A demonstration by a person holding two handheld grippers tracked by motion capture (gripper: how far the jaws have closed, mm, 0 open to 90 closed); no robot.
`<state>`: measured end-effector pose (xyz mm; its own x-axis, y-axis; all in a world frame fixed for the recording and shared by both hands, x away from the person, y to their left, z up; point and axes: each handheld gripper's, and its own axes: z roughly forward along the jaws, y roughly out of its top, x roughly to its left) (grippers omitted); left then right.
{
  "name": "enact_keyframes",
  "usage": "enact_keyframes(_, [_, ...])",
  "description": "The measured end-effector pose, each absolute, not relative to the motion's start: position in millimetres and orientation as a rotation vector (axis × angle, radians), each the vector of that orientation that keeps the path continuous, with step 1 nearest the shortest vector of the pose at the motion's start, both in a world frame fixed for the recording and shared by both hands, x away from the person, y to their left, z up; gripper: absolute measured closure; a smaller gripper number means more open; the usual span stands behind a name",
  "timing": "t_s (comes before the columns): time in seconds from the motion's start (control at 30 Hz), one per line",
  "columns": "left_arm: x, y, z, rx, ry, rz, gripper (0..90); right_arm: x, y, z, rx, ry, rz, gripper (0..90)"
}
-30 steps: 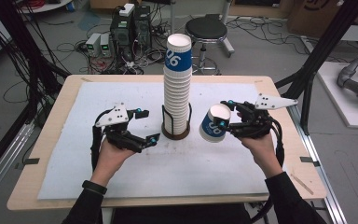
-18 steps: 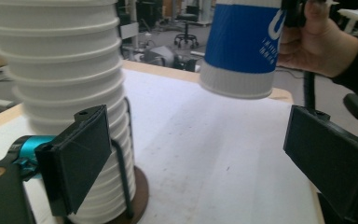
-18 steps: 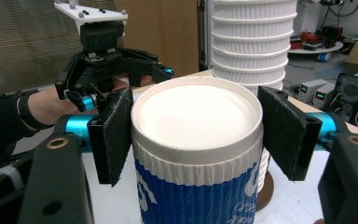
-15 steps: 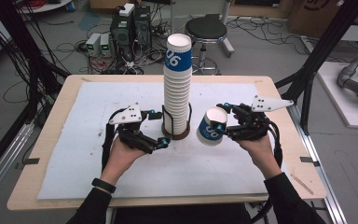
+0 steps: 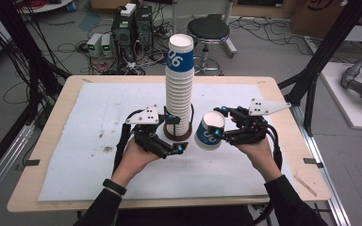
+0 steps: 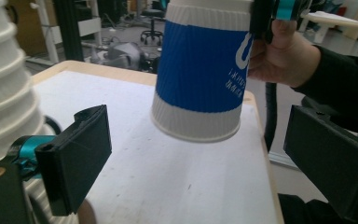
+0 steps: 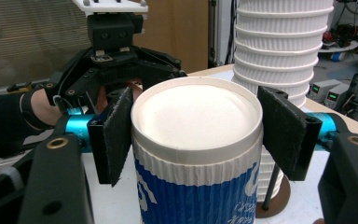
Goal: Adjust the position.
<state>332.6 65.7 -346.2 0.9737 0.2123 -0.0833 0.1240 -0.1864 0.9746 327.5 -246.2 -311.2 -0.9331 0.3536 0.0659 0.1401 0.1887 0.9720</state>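
A tall stack of white paper cups point(image 5: 179, 89) with a blue-sleeved one on top stands on a round brown base mid-table. My right gripper point(image 5: 222, 126) is shut on a single blue-and-white cup point(image 5: 210, 131), held tilted above the white sheet just right of the stack. In the right gripper view its pads point(image 7: 116, 135) press the cup point(image 7: 196, 154) just below the rim. My left gripper point(image 5: 176, 135) is open beside the foot of the stack, pointing at the held cup. In the left gripper view that cup point(image 6: 200, 79) hangs beyond my left gripper's point(image 6: 200, 154) parted jaws, with the stack point(image 6: 4, 84) at the left.
A white sheet point(image 5: 85, 122) covers the wooden table point(image 5: 42, 141). Behind the far edge are a black stool point(image 5: 209, 30) and computer boxes point(image 5: 125, 28) amid floor cables. Black frame legs point(image 5: 320, 61) rise at the right.
My left gripper has slid right, up to the foot of the stack. My right gripper has carried the cup a little left and nearer to it.
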Motion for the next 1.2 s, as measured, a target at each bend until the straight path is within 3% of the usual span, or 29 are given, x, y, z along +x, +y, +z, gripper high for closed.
enact_keyframes(1.1, [333.6,16.9,-367.3,1.837,0.206,0.039,8.1,322.6,-229.7,-315.3,0.431,2.352,1.907,30.9])
enact_keyframes(1.2, [334.3,16.8,-369.9,1.831,0.201,0.03,12.7,321.9,-228.2,-316.3,0.429,2.367,1.902,30.9])
